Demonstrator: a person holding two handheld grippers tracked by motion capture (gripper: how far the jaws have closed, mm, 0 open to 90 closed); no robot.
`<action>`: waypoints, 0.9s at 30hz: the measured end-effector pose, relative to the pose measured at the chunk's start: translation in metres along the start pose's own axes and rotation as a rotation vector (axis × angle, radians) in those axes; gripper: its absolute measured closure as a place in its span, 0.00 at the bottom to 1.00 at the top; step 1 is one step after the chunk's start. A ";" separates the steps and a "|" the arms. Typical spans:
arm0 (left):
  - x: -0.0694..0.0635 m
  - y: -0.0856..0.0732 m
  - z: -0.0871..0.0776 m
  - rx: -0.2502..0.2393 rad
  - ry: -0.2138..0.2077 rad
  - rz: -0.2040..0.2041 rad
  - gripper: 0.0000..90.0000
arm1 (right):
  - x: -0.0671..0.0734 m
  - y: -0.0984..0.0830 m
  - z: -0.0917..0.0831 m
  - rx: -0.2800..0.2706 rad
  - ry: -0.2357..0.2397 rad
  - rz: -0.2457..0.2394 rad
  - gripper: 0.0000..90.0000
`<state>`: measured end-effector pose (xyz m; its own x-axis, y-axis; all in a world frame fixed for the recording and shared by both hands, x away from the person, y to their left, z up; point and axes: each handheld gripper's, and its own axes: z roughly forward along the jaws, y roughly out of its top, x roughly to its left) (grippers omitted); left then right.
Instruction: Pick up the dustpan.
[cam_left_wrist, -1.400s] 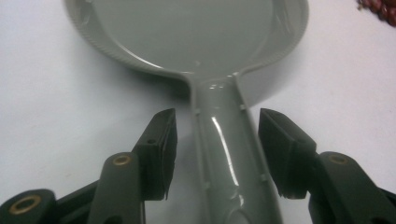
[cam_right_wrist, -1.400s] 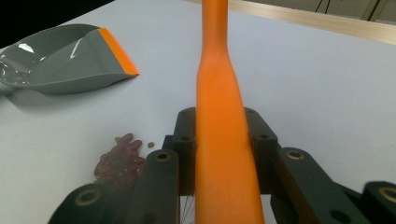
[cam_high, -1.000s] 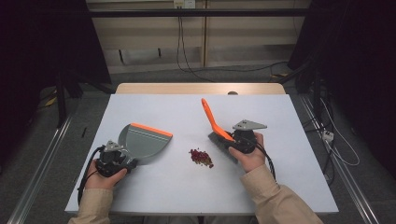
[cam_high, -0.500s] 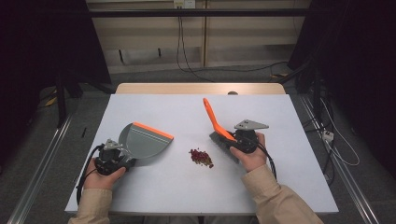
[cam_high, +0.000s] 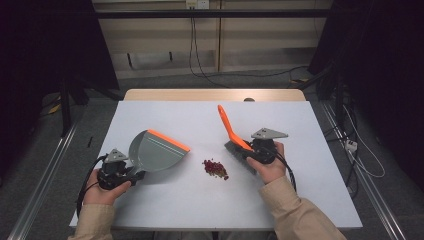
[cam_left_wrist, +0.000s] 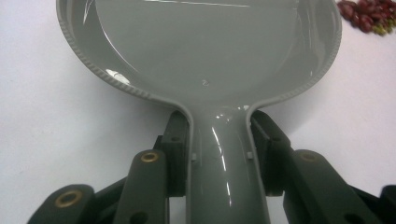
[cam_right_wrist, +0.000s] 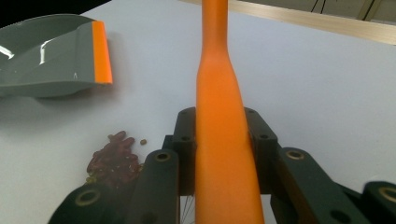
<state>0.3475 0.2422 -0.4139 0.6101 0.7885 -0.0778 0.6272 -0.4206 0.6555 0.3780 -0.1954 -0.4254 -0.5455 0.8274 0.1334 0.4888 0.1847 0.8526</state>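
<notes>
White table (cam_high: 320, 200), seen from above, with a person's two sleeved forearms entering from the near edge. Left of centre lies the grey dustpan (cam_high: 155, 152) with its orange lip (cam_high: 168, 140) turned toward the middle of the table; the left gripper (cam_high: 131, 175) grasps its handle, the jaws having just been closing and now pressed against both sides of the handle (the left gripper view shows the pads flush with the grey stem (cam_left_wrist: 226, 163)). Right of centre, the right gripper (cam_high: 248, 152) is clamped fully on the orange handle of the hand brush (cam_high: 231, 131), whose bristle head rests on the table while the handle slants up and away. Between the two tools, apart from both, sits the small heap of dark red beans (cam_high: 215, 168) with a few stray pieces beside it. Progress: both tools are in hand, which is the preparatory part done; the pan holds nothing yet, its lip is still apart from the heap, and all the sweeping and collecting appears to remain.
</notes>
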 end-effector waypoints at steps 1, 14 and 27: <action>-0.001 0.000 -0.001 -0.001 -0.009 0.007 0.70 | 0.000 0.000 0.000 -0.002 0.000 0.002 0.79; -0.011 -0.003 -0.009 0.012 -0.101 0.088 0.70 | -0.002 0.000 -0.001 -0.003 -0.005 0.006 0.79; -0.020 -0.005 -0.011 0.045 -0.184 0.177 0.70 | -0.004 -0.001 0.000 -0.003 -0.017 0.017 0.79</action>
<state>0.3273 0.2331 -0.4074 0.7875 0.6077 -0.1025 0.5211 -0.5679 0.6371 0.3798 -0.1991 -0.4263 -0.5258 0.8392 0.1392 0.4959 0.1695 0.8517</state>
